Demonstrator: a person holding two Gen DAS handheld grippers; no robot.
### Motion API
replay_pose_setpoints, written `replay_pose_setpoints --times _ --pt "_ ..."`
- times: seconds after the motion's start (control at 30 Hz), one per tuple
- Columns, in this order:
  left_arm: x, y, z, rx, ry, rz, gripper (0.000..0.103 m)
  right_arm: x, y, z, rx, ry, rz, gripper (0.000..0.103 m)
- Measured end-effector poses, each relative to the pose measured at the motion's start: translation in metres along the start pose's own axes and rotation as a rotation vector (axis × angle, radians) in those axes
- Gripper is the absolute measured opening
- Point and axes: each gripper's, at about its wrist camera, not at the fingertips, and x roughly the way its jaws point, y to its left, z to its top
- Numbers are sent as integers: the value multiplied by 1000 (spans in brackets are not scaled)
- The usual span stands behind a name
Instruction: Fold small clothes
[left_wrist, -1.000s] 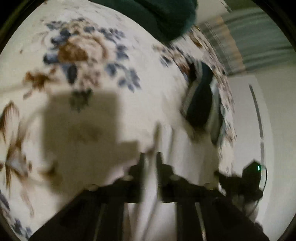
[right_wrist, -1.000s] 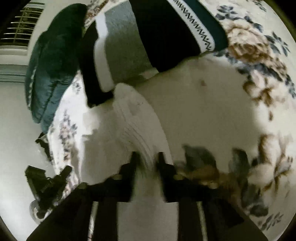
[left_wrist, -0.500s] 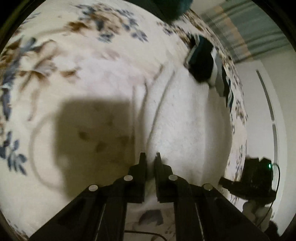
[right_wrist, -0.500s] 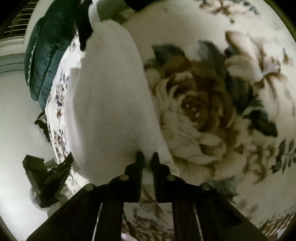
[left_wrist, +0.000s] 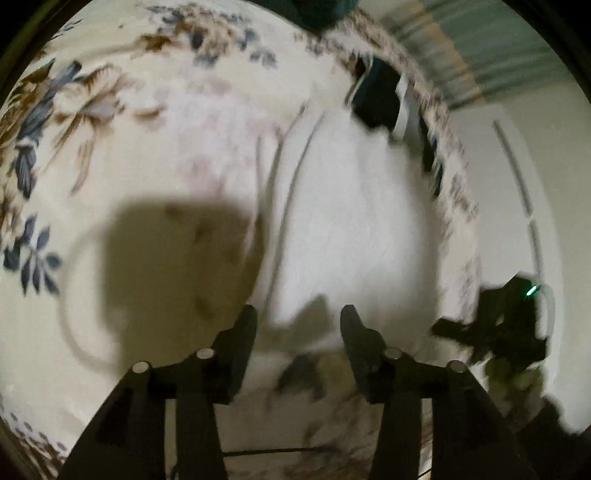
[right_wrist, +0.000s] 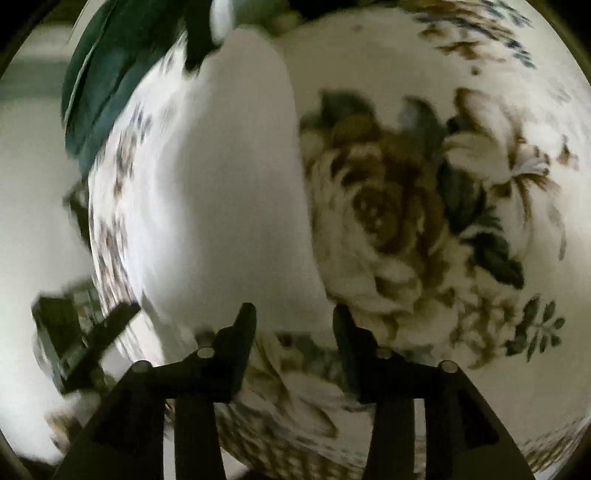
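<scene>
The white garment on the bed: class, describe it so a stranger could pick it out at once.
Start at the floral bedspread that fills both views. On it, near the bed's edge, lies a plain white garment, directly ahead of the open right gripper. Unlike the dark folded clothes beyond it, it is unpatterned white.

Bedroom: floral bedspread (right_wrist: 424, 206), teal pillow (right_wrist: 107, 70)

Both views are smeared by motion blur. The white garment (left_wrist: 354, 229) is seen without readable folds or edges, and its near end is hidden behind the left tool (left_wrist: 298, 325). The dark folded clothes (left_wrist: 380, 99) are blurred beyond telling. The teal pillow (right_wrist: 110, 74) is cut off by the frame's top edge.
</scene>
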Motion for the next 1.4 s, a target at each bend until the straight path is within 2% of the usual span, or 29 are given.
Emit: replay_pose_setpoints --times 0.07,0.1,0.13,0.17,0.23,0.3,0.4,0.43,0.47,0.53,0.6,0.63,0.67,0.7,0.77,0.83,0.93,1.0,1.03,1.07,1.1,1.13,1.2,1.3,1.4 --pt "19 1 -7 13 31 30 41 17 4 -7 -63 71 -16 46" --pt "26 1 -8 19 28 39 34 25 6 -9 -88 91 -29 46" --pt "33 -1 -9 26 21 56 11 34 8 -11 -106 104 -35 46" --pt "38 -1 -8 20 25 69 10 38 8 -11 -105 97 -31 34" --pt "36 2 -5 -14 -7 73 8 42 13 -6 -105 59 -51 1" --pt "27 11 -1 -66 -30 63 7 37 7 -4 -65 25 -78 1" --pt "20 24 0 -106 -24 49 7 30 -17 2 54 -13 -181 0" --pt "20 25 -2 -102 2 52 9 28 -30 3 96 -5 -179 0" --pt "19 24 -4 -112 31 44 14 25 -38 4 131 2 -139 0" --pt "10 20 -8 -126 73 49 14 8 -52 6 204 -4 -44 2" --pt "-8 13 -6 -116 57 60 20 -12 -56 11 228 -31 11 18" --pt "-20 7 0 -101 24 66 21 -23 -57 16 237 -53 33 41" --pt "-26 0 7 -84 -1 76 22 -31 -56 20 239 -73 40 54" --pt "-31 -8 20 -64 -31 84 23 -41 -52 28 228 -107 52 55" --pt "-27 -16 46 -31 -71 69 48 -51 -46 50 190 -140 81 55" --pt "-11 -29 80 12 -121 75 52 -52 -34 78 159 -169 90 55" --pt "34 -49 131 91 -105 81 52 -35 -8 124 101 -187 70 55" --pt "65 -59 153 154 -67 134 48 -18 5 151 56 -175 43 55" --pt "84 -65 161 198 -31 162 31 -9 13 160 33 -166 19 55" --pt "94 -67 164 221 -10 174 5 -1 26 168 12 -159 4 42" --pt "98 -67 165 234 4 178 4 1 30 174 -3 -161 -22 9" --pt "96 -67 166 244 -6 170 4 2 36 176 -15 -165 -64 10" --pt "78 -65 165 238 -53 162 4 -5 45 178 -32 -200 -94 9" --pt "41 -47 165 135 -129 104 4 -19 46 171 -36 -223 -96 9" --pt "32 -34 167 67 -147 82 4 -33 51 167 -35 -236 -53 8"
